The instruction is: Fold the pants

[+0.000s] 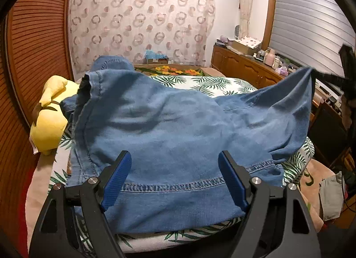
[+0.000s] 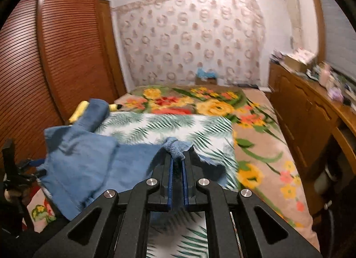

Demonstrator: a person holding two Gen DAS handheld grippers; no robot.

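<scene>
The fold is under way: the right gripper (image 2: 177,158) has its jaws pressed together on a bunched corner of the blue denim pants (image 1: 169,122), and in the left wrist view that corner stands lifted at the far right, the cloth hanging from it in a taut slope down to the bed. The left gripper (image 1: 174,162) hovers at the near edge with its jaws spread wide over the stitched hem, the pads pressing on nothing. The next move, as I judge it, calls for the lifted corner to be carried leftward across the garment and laid down squarely on the opposite side, with the left gripper pinning or catching the near hem so the rest does not drag along. The pants lie on the palm-leaf sheet (image 1: 222,84) at the near end of the bed, beside a yellow plush toy (image 1: 50,122) on the left; the fabric is soft, creased, and humped toward the far left, where part of it stands bunched up.
</scene>
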